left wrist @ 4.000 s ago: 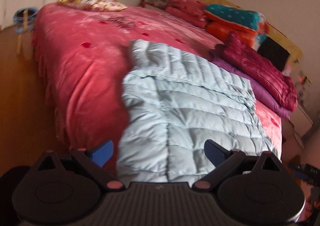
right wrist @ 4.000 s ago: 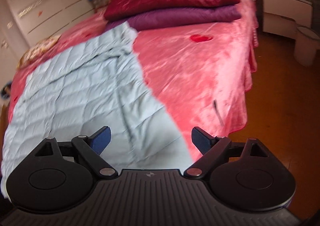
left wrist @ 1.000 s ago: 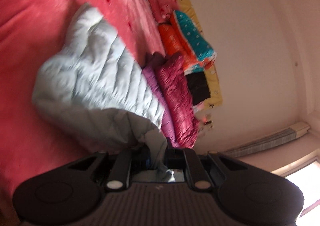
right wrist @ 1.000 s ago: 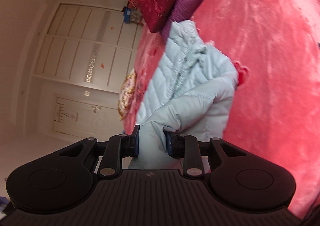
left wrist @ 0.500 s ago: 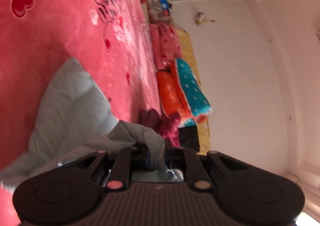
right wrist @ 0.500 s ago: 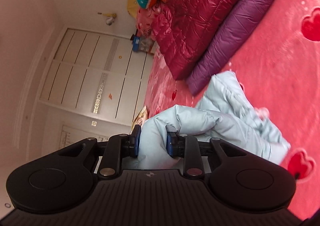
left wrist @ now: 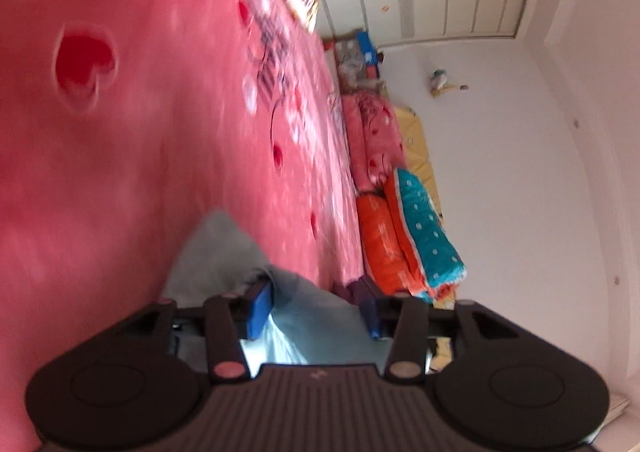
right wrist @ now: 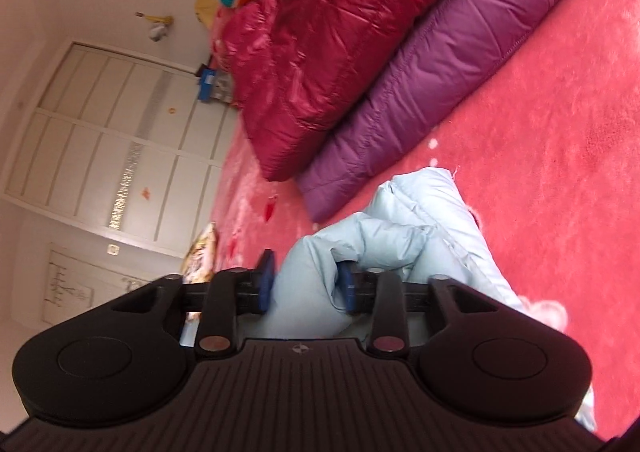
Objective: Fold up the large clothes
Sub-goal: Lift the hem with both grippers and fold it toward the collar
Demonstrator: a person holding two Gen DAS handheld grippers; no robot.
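My left hand-held gripper [left wrist: 316, 308] has just been opening: its blue pads [left wrist: 259, 308] now stand apart, with a fold of the pale blue down jacket [left wrist: 308, 328] lying loose between them. The left pad lies against the cloth; the right pad is clear of it, so nothing is clamped. My right hand-held gripper [right wrist: 306, 284] has likewise just been opening. A bunched fold of the same jacket [right wrist: 404, 228] sits between its pads [right wrist: 265, 284]. The right pad is tucked into a crease of the cloth and the left pad stands just beside it; I judge the grip released.

The jacket lies crumpled on the pink bed cover [left wrist: 120, 156], directly ahead of both hand-held grippers. In the right wrist view its far edge ends near the corner of a folded purple jacket [right wrist: 432, 76], and I cannot tell whether the two touch. A folded crimson jacket [right wrist: 332, 24] lies on top of the purple one.

Further out, the left wrist view shows rolled bedding in orange [left wrist: 384, 244] and teal [left wrist: 428, 228] stacked along the wall side of the bed, with pink bedding [left wrist: 372, 136] beyond. A white panelled wardrobe [right wrist: 116, 148] stands at the far end of the room. Both views are rolled well over to one side, and the left one is blurred
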